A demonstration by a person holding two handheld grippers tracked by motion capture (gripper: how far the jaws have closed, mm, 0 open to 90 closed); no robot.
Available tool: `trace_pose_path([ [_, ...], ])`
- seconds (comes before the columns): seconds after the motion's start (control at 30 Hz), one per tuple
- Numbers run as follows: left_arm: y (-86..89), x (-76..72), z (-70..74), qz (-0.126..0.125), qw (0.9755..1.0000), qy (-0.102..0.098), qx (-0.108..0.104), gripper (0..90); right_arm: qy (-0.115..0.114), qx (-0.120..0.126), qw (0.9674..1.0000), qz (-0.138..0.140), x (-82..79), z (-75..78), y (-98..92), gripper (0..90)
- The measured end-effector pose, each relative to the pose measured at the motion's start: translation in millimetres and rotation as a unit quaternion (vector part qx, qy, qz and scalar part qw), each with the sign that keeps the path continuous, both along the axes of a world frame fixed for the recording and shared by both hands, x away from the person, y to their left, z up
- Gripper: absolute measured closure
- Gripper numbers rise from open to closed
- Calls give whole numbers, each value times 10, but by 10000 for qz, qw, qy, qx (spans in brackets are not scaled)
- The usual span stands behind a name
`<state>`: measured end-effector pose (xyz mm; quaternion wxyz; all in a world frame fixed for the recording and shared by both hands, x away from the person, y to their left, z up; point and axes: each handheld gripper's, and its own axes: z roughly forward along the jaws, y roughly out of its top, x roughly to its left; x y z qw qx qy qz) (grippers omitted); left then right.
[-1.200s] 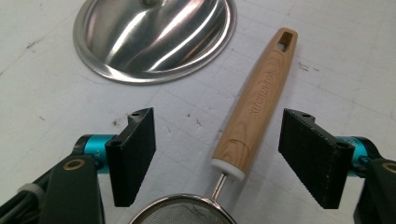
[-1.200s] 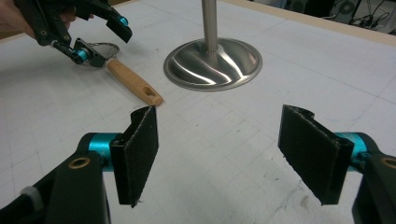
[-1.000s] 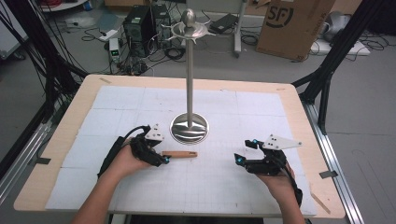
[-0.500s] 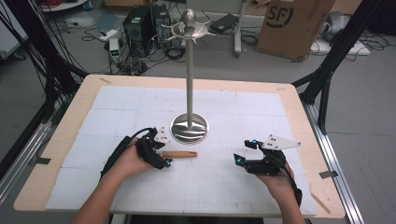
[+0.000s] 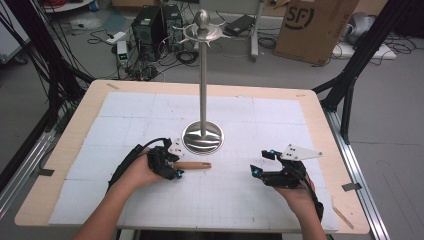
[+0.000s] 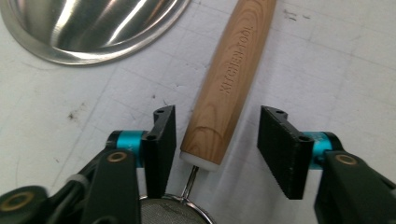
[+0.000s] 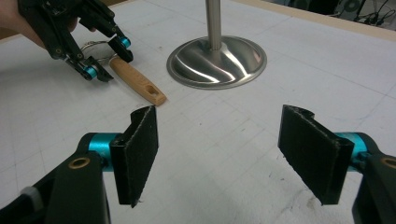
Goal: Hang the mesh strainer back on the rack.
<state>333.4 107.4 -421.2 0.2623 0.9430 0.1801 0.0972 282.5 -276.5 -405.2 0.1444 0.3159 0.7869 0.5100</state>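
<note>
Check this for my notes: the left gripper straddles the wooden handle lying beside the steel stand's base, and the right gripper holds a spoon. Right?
Not quite. The right gripper holds nothing; the right gripper view shows its jaws open over bare table. The rest stands: left gripper, wooden handle, stand's base.

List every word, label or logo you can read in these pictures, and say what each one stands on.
"KITCHEN TOOL": stamped along the wooden handle, in the left gripper view.
"SF": black logo on the cardboard box on the floor behind the table, in the high view; its left edge is cut off by a pole.
Nothing else is readable: the black case on the floor has lit spots too small to read.
</note>
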Motion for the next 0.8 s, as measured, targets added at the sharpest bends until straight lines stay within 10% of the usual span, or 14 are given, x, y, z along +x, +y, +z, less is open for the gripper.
trace_pose_path([
  [0.8, 20, 21, 18, 46, 9999, 112, 84, 663, 50, -17, 10000, 9, 12, -31, 19, 282],
])
